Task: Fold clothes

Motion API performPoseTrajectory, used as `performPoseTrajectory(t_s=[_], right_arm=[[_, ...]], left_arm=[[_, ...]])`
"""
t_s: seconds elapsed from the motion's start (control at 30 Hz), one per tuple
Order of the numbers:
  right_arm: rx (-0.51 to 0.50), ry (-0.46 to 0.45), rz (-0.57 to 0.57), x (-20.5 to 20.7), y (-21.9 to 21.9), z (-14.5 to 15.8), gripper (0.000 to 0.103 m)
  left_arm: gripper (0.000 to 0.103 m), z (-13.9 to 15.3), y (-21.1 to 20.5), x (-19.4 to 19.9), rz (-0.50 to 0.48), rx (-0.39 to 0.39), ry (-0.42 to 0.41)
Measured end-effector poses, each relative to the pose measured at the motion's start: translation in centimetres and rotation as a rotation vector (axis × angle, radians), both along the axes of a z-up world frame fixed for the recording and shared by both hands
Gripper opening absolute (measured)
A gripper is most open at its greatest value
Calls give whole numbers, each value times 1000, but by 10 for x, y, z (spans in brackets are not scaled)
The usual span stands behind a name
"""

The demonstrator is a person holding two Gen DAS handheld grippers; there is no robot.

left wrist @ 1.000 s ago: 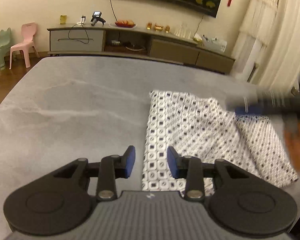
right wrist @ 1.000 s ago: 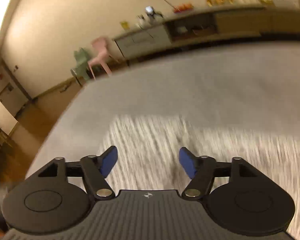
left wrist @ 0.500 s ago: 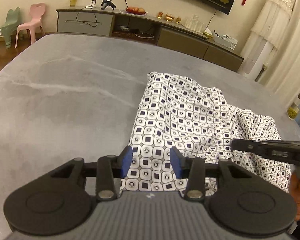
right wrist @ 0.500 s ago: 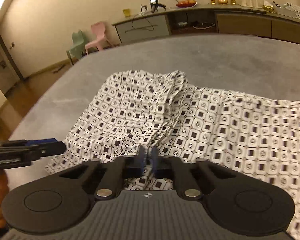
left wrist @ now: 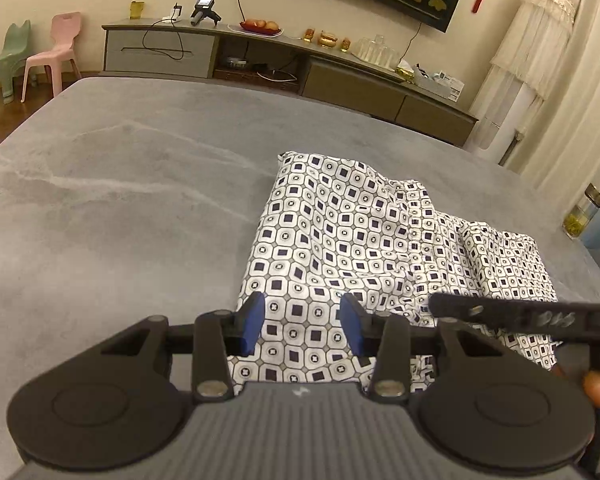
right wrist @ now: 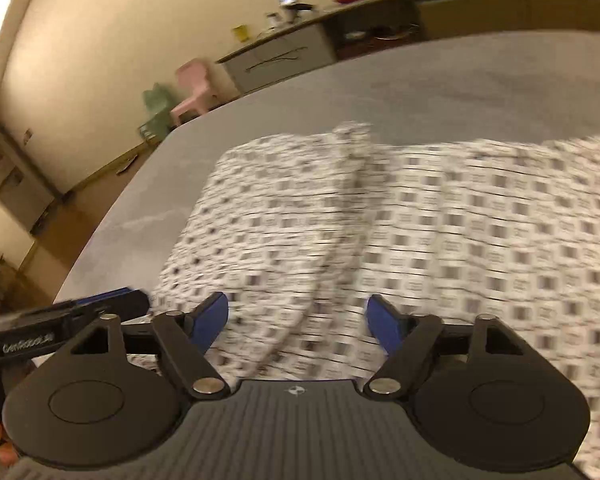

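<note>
1. Where the grey table [left wrist: 120, 208] carries it, the cloth [left wrist: 340, 232] lies towards the right side, spread in two patterned panels with a ridge of bunched fabric between them, its near edge close to both grippers.
2. The left gripper [left wrist: 302, 326] hangs low over the near left corner of the cloth, jaws spread with nothing between them; I judge it is lined up so an edge could be taken there.
3. The right gripper [right wrist: 298, 322] sits just beside it over the same near edge, jaws spread wide and empty, the ridge running up ahead of it. That view is smeared, so fine creases cannot be read.
4. Each gripper shows in the other's view, so they are close together.
5. The cloth looks partly doubled rather than neat; whether this is a fold under way or a loose heap being straightened, I cannot tell.
</note>
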State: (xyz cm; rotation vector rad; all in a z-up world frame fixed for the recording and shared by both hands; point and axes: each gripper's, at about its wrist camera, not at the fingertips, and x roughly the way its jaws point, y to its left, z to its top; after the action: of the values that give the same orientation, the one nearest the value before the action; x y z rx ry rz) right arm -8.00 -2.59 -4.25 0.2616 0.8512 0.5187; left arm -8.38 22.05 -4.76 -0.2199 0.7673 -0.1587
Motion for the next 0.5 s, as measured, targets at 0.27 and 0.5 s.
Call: performPoseTrajectory(t_s=[0.27,0.5], right_arm=[[-59,-50,32,-12,11,7,10],[-54,-29,40,-18,-4,16,16]], left_arm=[[41,14,-2,-8,-14,-50,-55],[42,2,-28,-1,-71,20,-5]])
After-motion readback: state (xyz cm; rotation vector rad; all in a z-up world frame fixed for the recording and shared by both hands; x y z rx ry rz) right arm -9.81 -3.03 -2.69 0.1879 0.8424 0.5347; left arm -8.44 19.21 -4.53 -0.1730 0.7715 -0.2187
